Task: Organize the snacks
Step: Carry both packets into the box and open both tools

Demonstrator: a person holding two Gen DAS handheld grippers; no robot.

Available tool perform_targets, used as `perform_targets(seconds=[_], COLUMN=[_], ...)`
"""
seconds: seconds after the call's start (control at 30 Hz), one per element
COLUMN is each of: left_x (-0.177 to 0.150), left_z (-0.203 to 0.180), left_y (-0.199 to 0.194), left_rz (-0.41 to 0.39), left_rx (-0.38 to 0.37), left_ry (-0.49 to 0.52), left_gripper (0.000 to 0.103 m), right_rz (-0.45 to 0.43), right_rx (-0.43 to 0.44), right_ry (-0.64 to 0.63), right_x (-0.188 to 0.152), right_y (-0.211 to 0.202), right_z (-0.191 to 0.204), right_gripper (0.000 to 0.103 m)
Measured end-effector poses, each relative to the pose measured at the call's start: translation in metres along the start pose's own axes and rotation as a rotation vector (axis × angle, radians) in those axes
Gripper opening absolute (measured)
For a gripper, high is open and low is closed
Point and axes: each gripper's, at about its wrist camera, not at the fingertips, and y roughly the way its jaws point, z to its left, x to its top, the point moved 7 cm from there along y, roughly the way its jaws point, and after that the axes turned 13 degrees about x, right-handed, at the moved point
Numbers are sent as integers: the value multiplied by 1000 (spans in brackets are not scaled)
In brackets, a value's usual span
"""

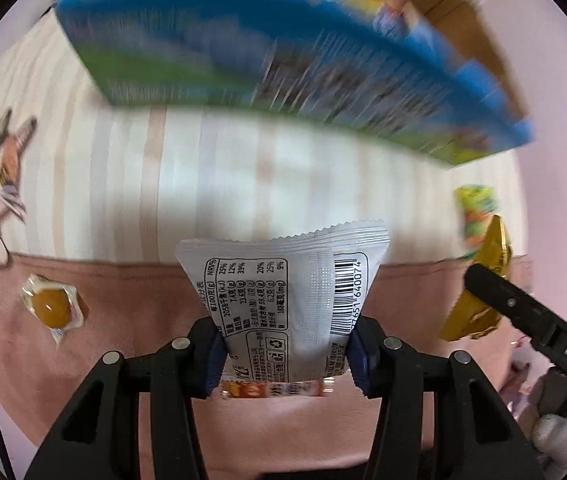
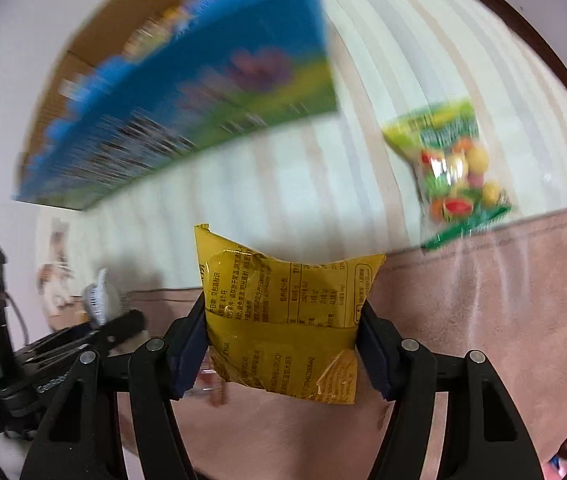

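Left wrist view: the left gripper (image 1: 285, 344) pinches a white snack packet (image 1: 283, 296) between its pads, the packet sticking out ahead over the pink cloth (image 1: 131, 360).

Right wrist view: the right gripper (image 2: 283, 344) clamps a yellow snack packet (image 2: 283, 320) likewise; a blue box (image 2: 187, 112) lies farther off.

Two close downward wrist views, sharing the blue box (image 1: 243, 52) (image 2: 187, 112).

White packet (image 1: 283, 292), yellow packet (image 2: 283, 320), seemingly blue-green box (image 1: 243, 52).
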Motion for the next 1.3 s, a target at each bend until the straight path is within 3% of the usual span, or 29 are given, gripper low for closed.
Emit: perform_targets(seconds=[0.13,0.27,0.43,0.63,0.77,0.87,0.9,0.97,1.0,1.07,1.13,1.3], left_x=[22,65,125,188,215,224,225,226,224,222,217,216], left_z=[-7,-17,-22,-4,18,32,36,41,42,43,40,39], left_y=[-58,-108,-134,-125,-90,-58,-48,-35,-31,-25,-24,-30], left_rz=[-105,-182,-258,-275,-223,-140,-111,-82,-76,-63,-64,-88], left_rx=[-72,-128,-80,33,121,170,183,180,177,164,158,165], left_ry=[-1,29,63,72,68,66,58,37,32,22,27,20], left_gripper=[47,47,47,48,48,48,48,48,51,65,91,93], right_rz=[-71,-140,-188,-146,-114,-97,-95,-92,-91,-94,-102,-106], right_rx=[60,100,75,51,40,-4,-20,-28,-29,-41,-65,-78], right_ry=[-56,-98,-121,-67,-11,0,-2,2,0,-9,-23,-32], right_x=[26,59,123,166,172,173,173,172,172,173,174,177], right_y=[-45,-78,-84,-57,-31,-17,-14,-11,-10,-11,-12,-13], right_z=[35,72,86,70,56,48,46,45,45,45,46,49], right_gripper=[69,69,69,69,73,87,99,101,101,101,101,101])
